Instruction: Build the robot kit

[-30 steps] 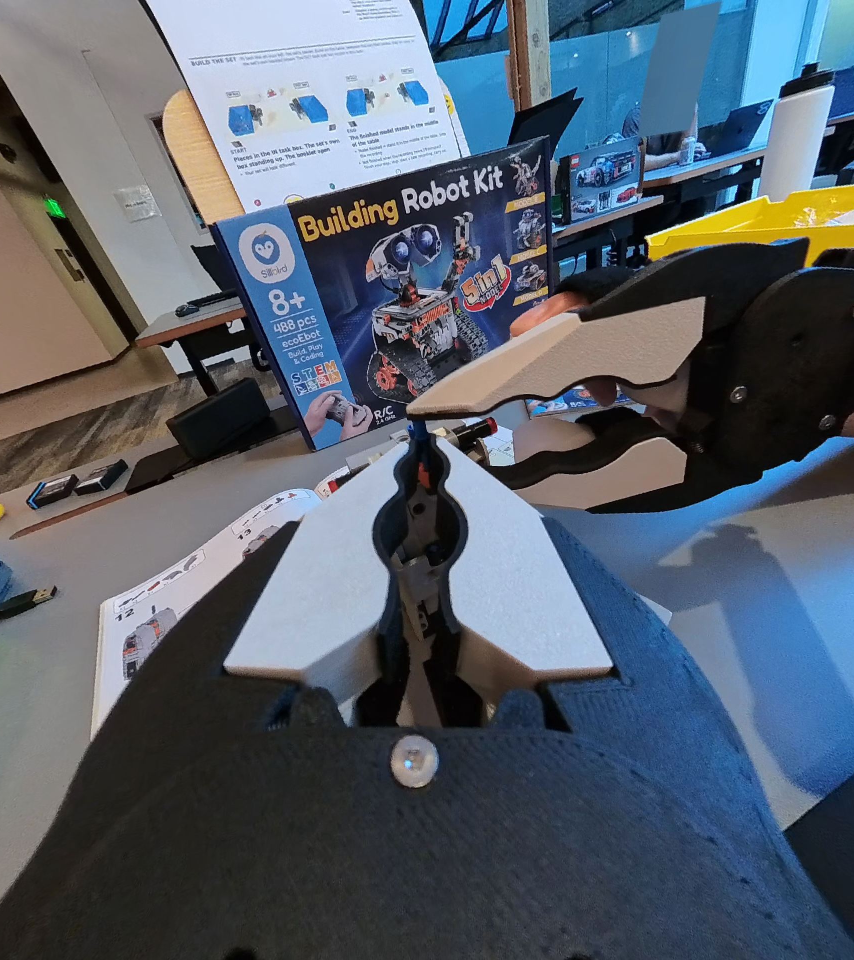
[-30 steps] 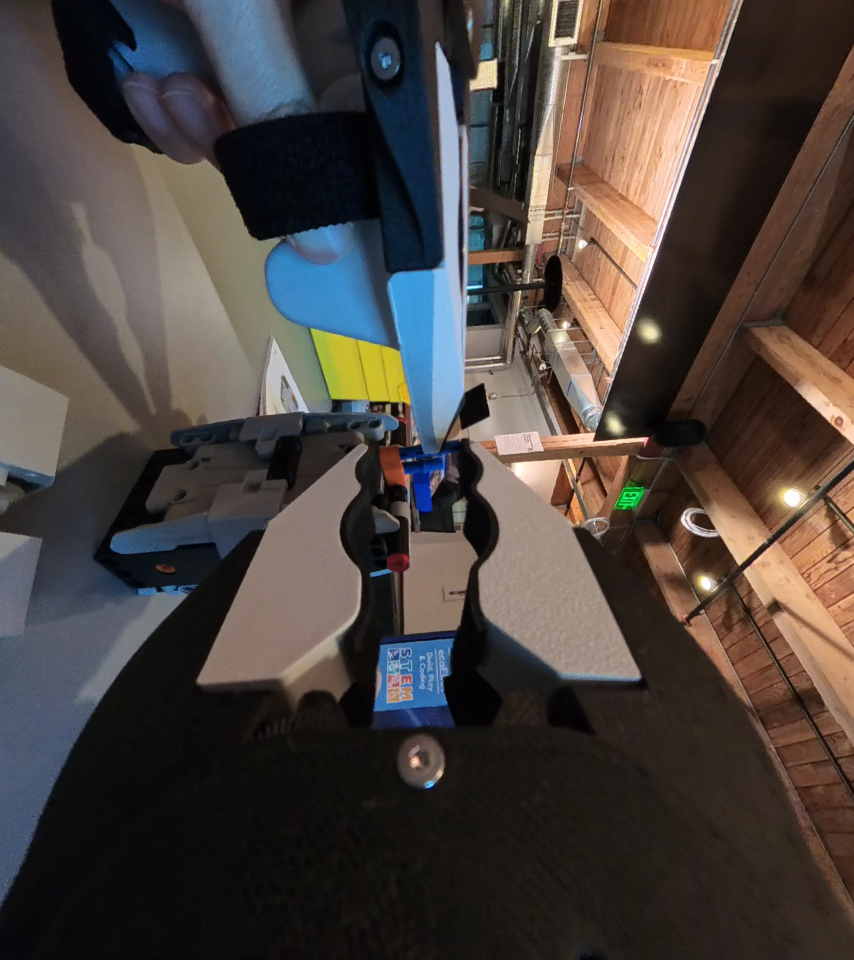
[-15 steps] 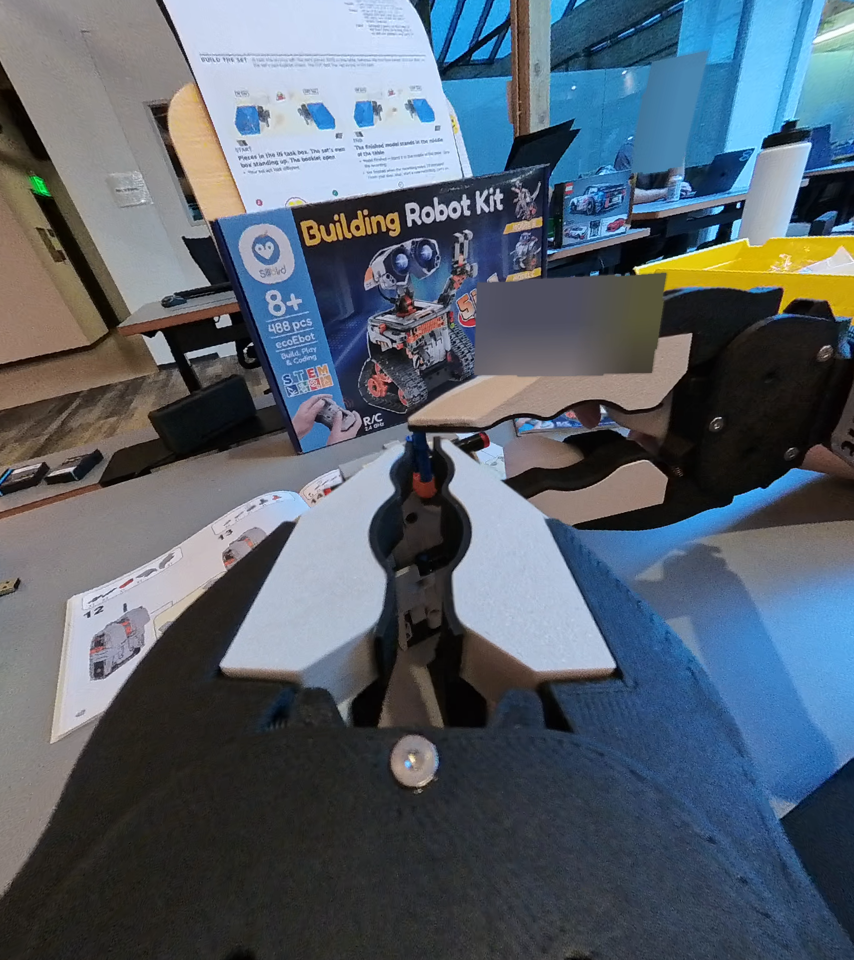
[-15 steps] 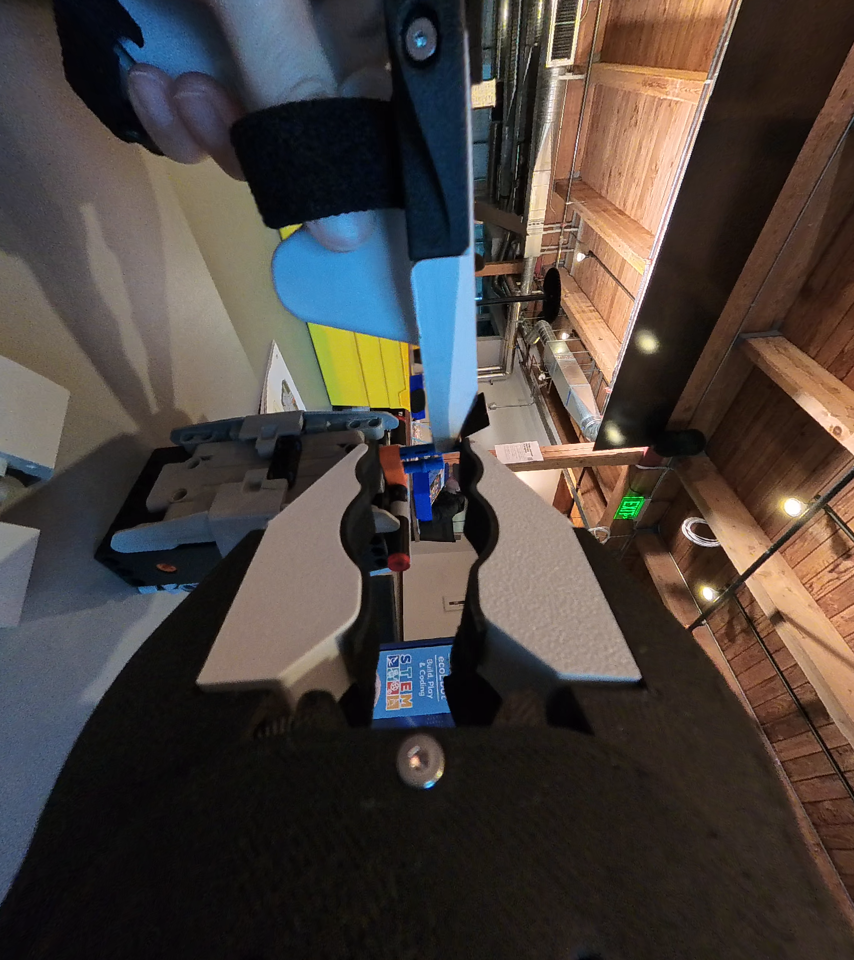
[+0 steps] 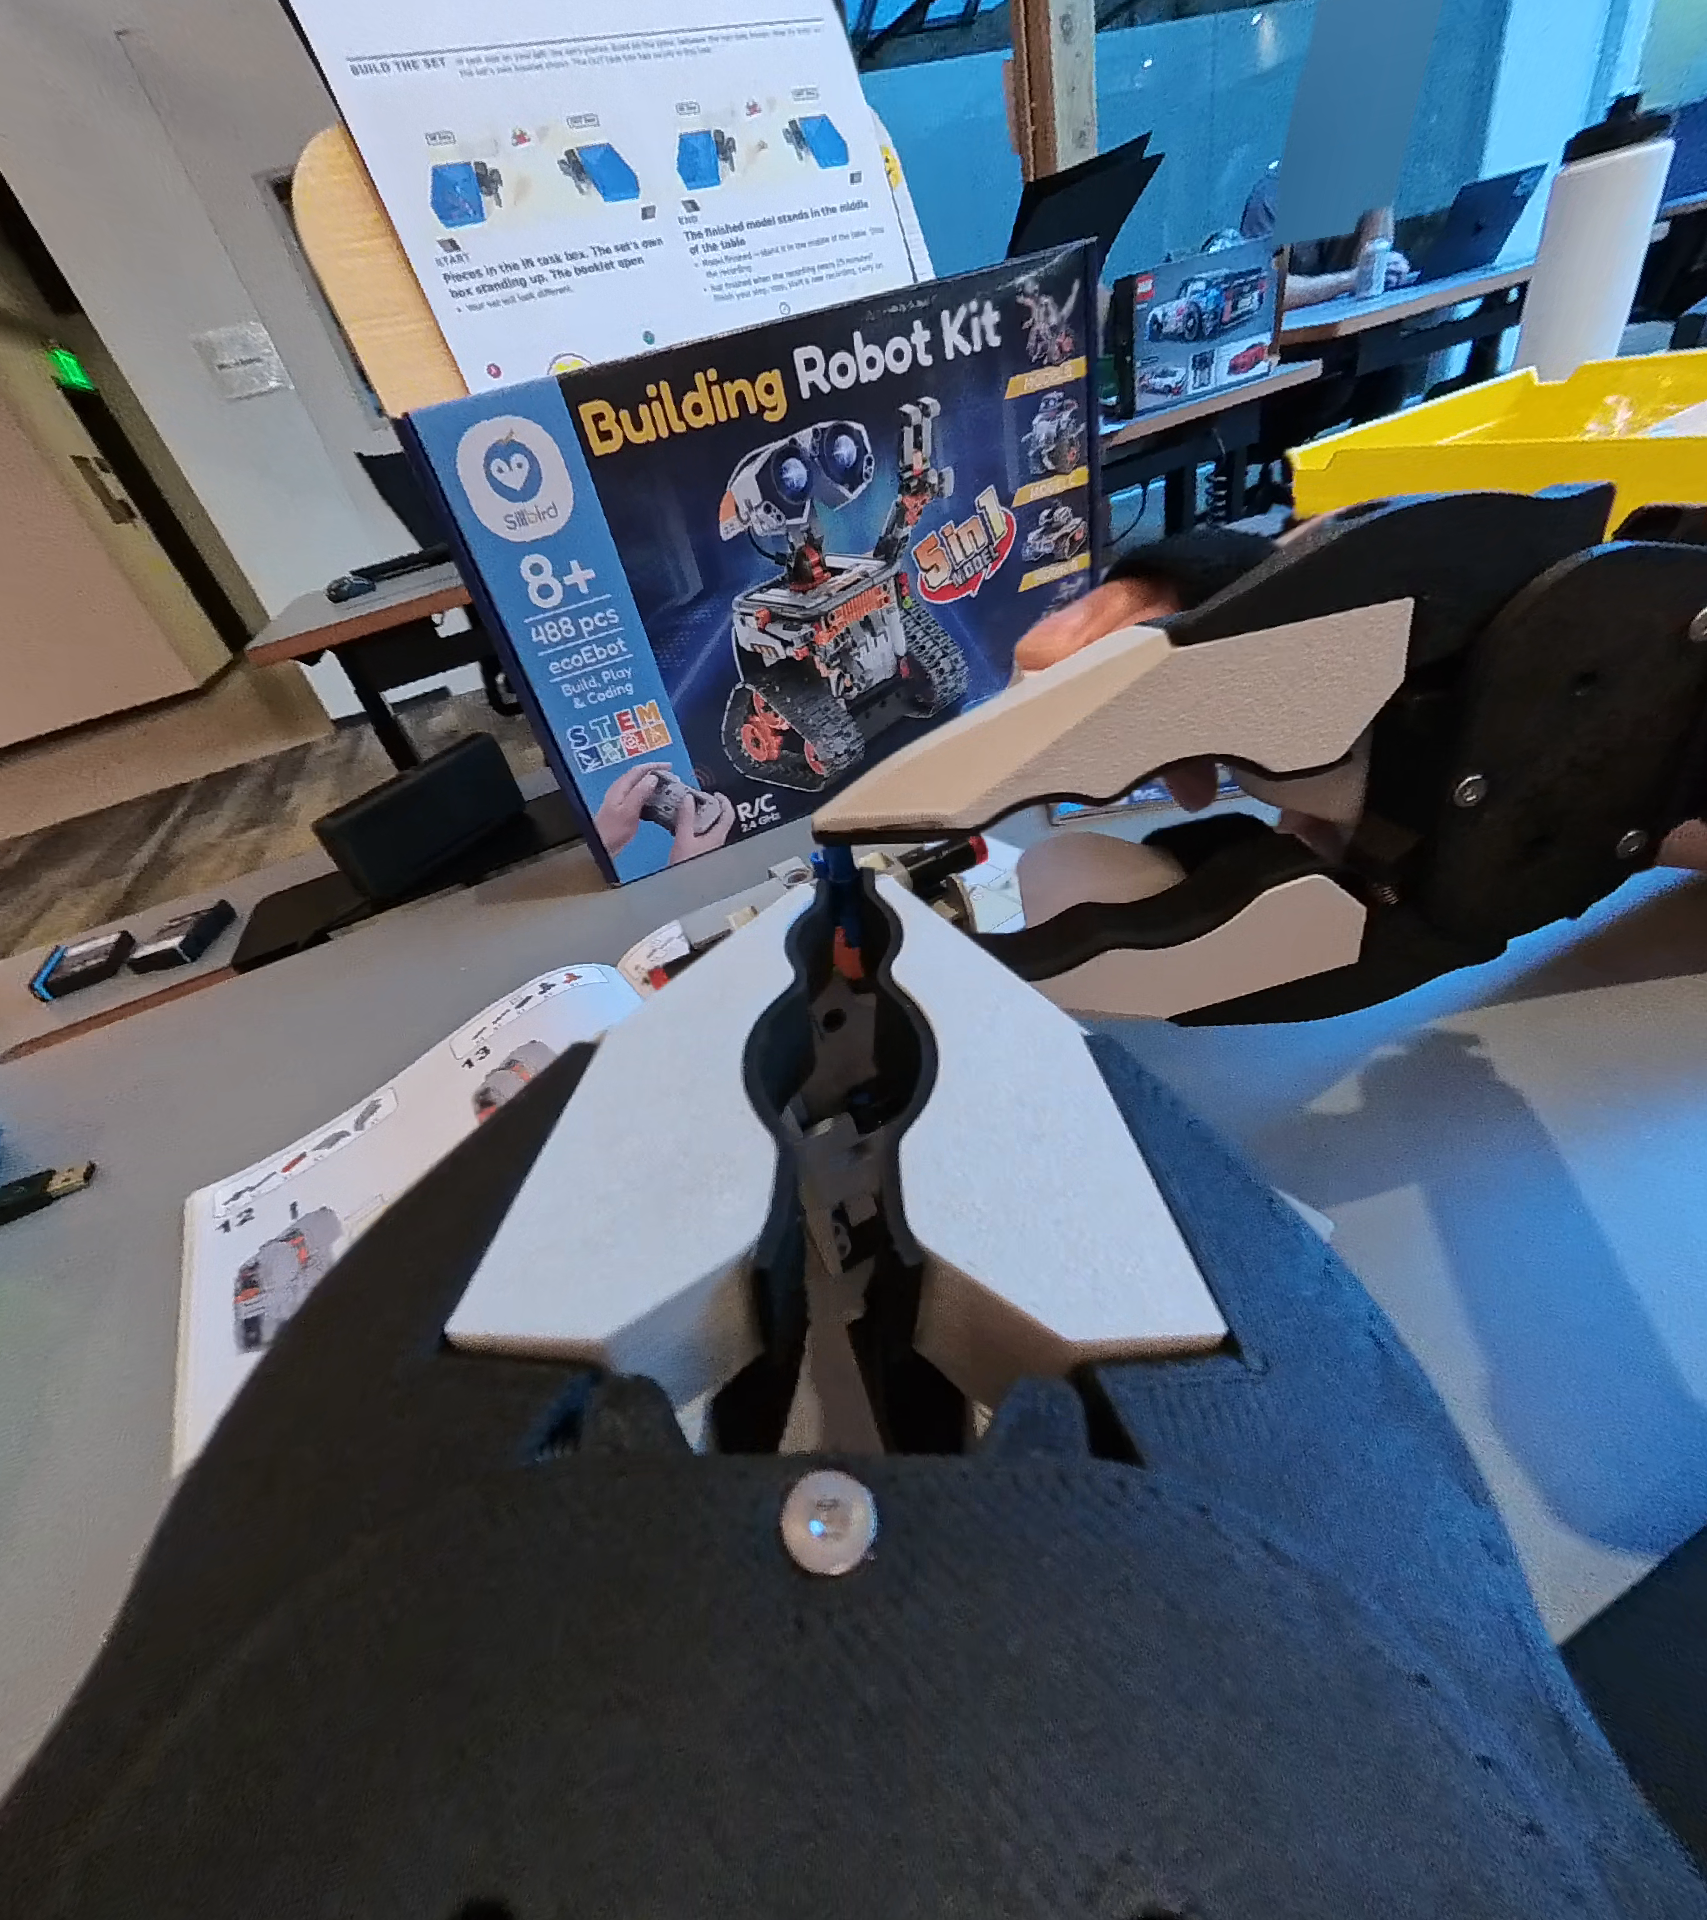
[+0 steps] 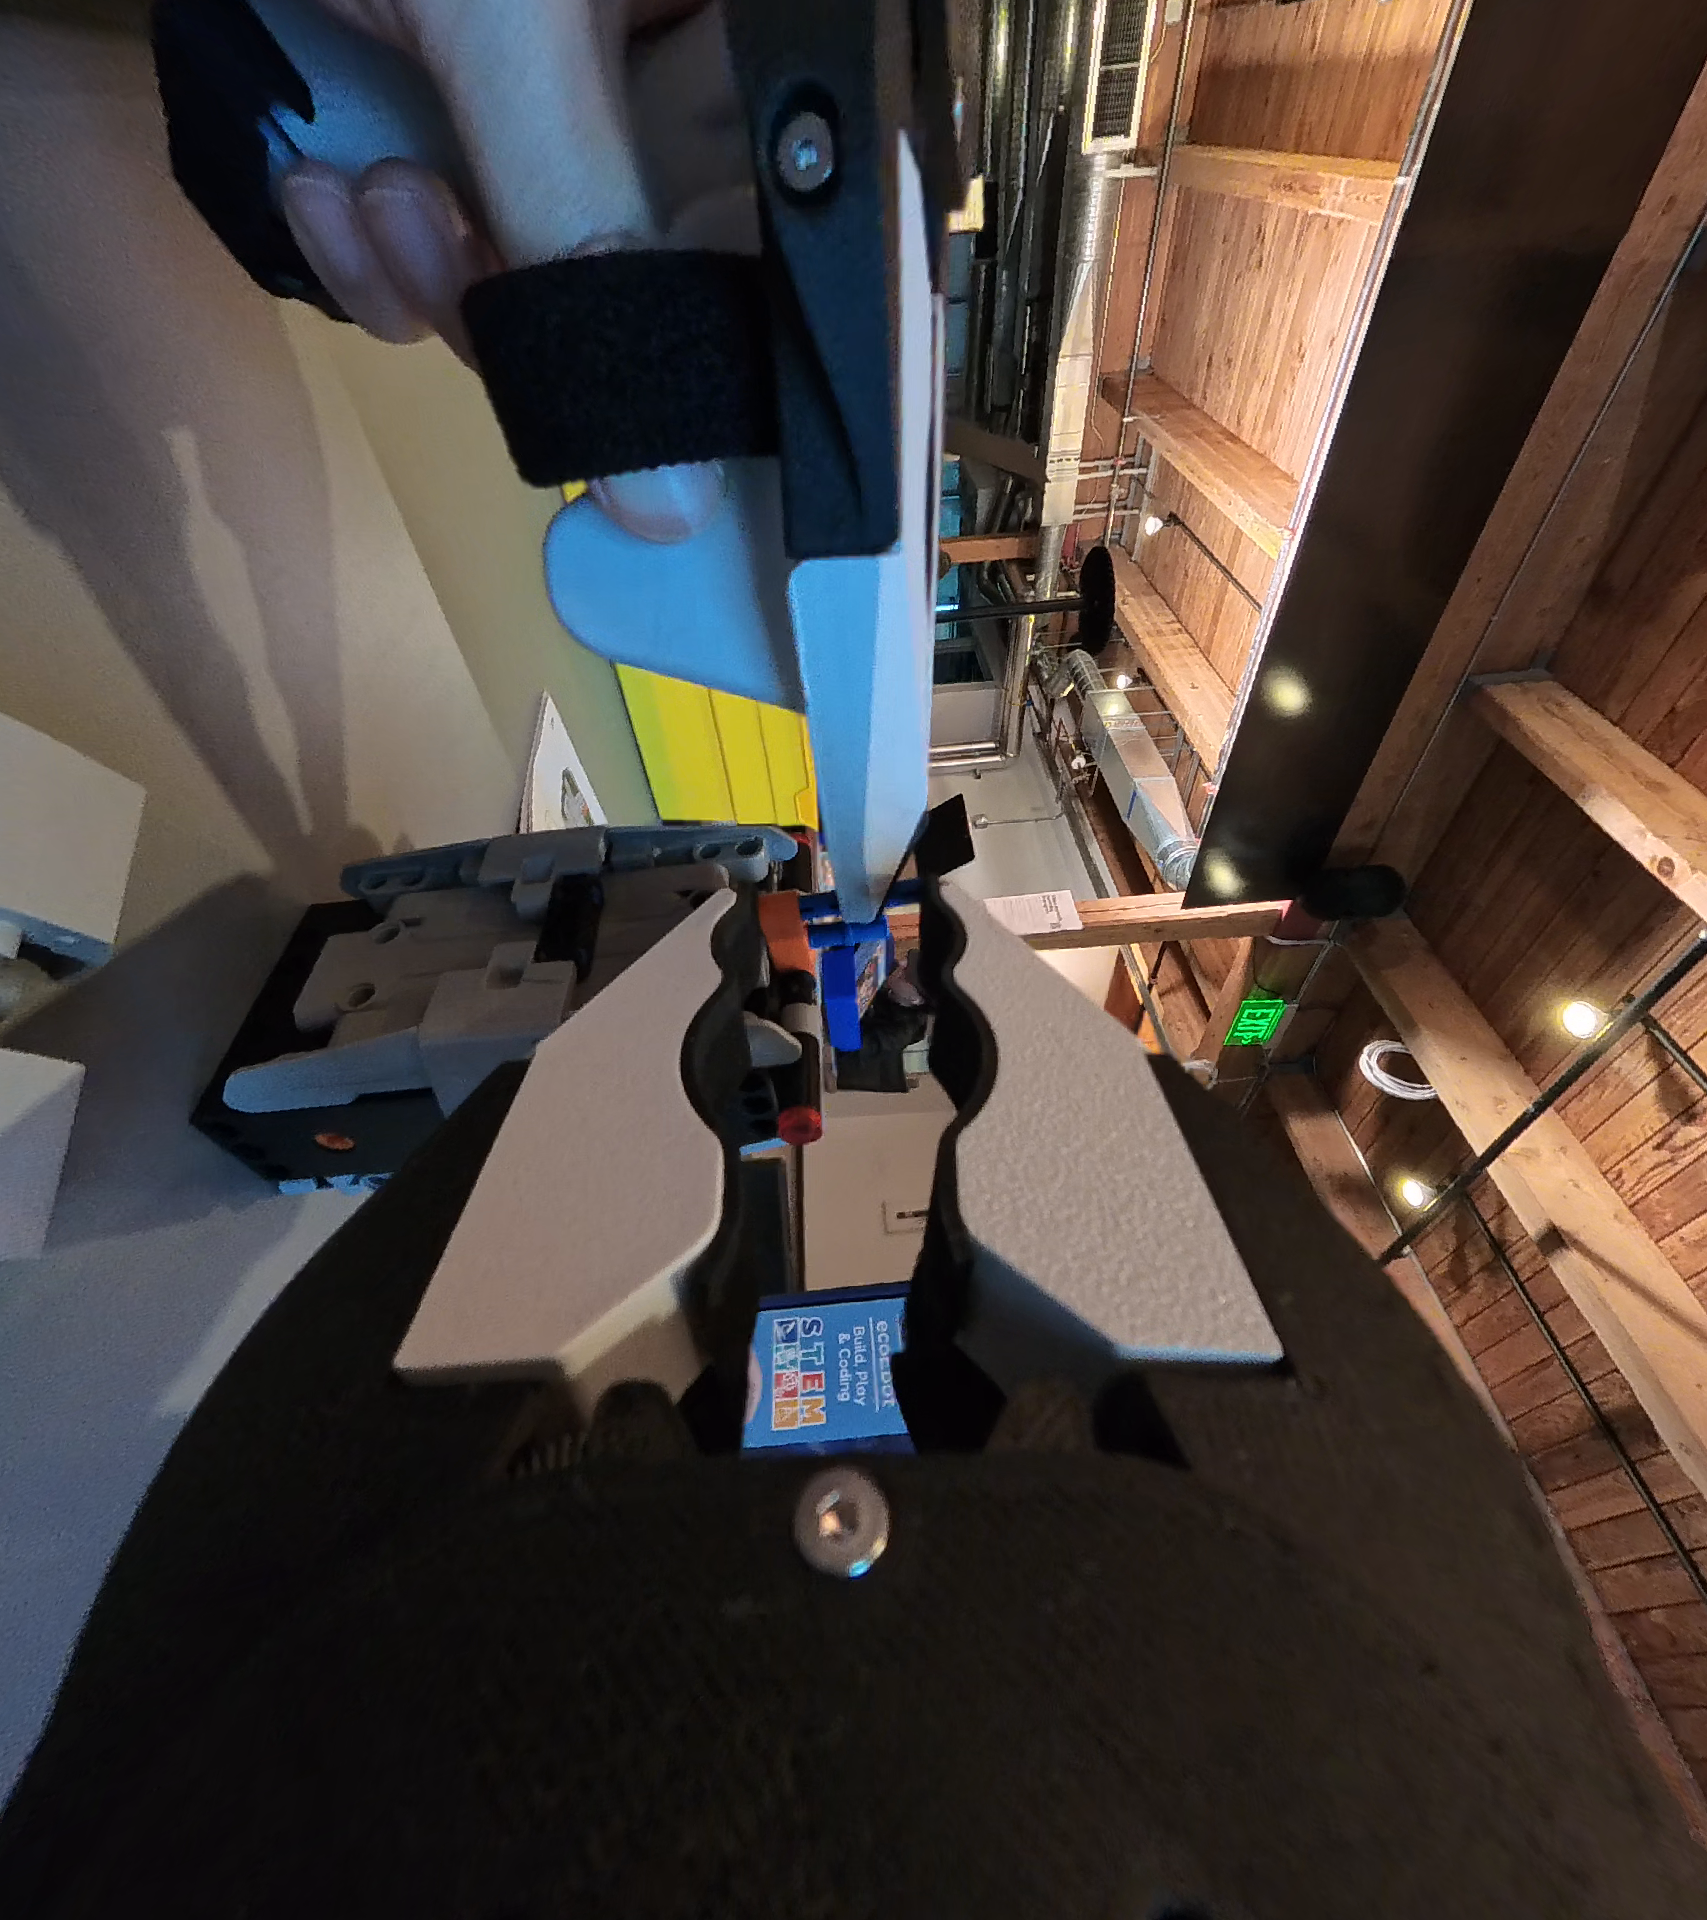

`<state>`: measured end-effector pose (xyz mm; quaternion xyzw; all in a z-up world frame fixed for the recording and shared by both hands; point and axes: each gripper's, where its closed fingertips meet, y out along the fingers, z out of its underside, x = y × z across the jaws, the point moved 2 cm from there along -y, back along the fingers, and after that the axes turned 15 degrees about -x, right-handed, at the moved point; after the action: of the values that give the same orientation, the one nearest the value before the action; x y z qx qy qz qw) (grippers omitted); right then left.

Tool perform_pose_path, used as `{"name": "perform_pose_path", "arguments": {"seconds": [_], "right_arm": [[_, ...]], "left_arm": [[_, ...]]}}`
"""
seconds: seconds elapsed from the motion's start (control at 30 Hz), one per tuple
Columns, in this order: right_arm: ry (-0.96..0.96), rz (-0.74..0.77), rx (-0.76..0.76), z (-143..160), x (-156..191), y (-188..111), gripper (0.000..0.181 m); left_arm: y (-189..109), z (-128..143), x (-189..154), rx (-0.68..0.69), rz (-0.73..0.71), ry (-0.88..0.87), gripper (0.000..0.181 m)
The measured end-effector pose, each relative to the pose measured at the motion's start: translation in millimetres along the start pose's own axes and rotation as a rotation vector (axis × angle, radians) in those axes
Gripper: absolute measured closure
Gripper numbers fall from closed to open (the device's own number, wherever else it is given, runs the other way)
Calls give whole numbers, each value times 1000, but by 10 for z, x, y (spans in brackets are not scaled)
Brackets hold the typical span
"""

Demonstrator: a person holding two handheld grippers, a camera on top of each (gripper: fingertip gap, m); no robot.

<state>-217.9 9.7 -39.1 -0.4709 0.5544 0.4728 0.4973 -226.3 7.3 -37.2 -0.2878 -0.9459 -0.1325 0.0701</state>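
The left gripper (image 5: pixel 844 914) is clamped on a small brick assembly (image 5: pixel 833 1101) of grey, black, orange and blue parts, which sits in the narrow channel between its two white fingers (image 5: pixel 641 1174). A blue pin (image 5: pixel 836 871) projects from the assembly just past the fingertips

The right gripper (image 6: pixel 833 925) enters the left wrist view from the right, turned on its side, with its fingers clearly apart. Its upper finger (image 5: pixel 1088 738) rests with the tip directly over the blue pin and appears to touch it; its lower finger (image 5: pixel 1202 951) lies below, near the surface (image 5: pixel 1555 1122). In the right wrist view (rolled a quarter turn) the blue pin (image 6: pixel 844 971) and the orange and black parts of the assembly stand in the open gap between the right gripper's fingers, and the left gripper (image 6: pixel 870 894) comes down from the top edge, held by a hand (image 6: pixel 516 177) under a black strap (image 6: pixel 620 364)

On the grey surface:
- an open instruction booklet (image 5: pixel 329 1205) lies left of the left gripper
- a robot building kit box (image 5: pixel 776 561) stands upright behind both grippers
- a partly built grey and black brick model (image 6: pixel 413 997) lies beside the right gripper
- a yellow bin (image 5: pixel 1555 436) stands at the far right
- a black USB plug (image 5: pixel 18 1195) lies at the left edge
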Motion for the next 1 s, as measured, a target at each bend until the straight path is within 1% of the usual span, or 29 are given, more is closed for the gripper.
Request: {"name": "perform_pose_path", "arguments": {"seconds": [0.27,0.37,0.53,0.6,0.8,1.0], "right_arm": [[38,-4,28,16,-4,18,151],[24,-10,29,16,-3,18,152],[53,-32,21,12,-3,5,152],[33,-31,28,11,-1,5,152],[-26,-17,30,7,4,11,152],[-38,-18,20,6,6,8,152]], "left_arm": [[10,8,23,4,-3,28,179],[10,10,24,-1,1,17,179],[9,13,7,2,-2,55,180],[8,14,5,5,-5,83,180],[3,11,10,-6,-4,67,180],[2,8,5,-9,-2,64,179]]}}
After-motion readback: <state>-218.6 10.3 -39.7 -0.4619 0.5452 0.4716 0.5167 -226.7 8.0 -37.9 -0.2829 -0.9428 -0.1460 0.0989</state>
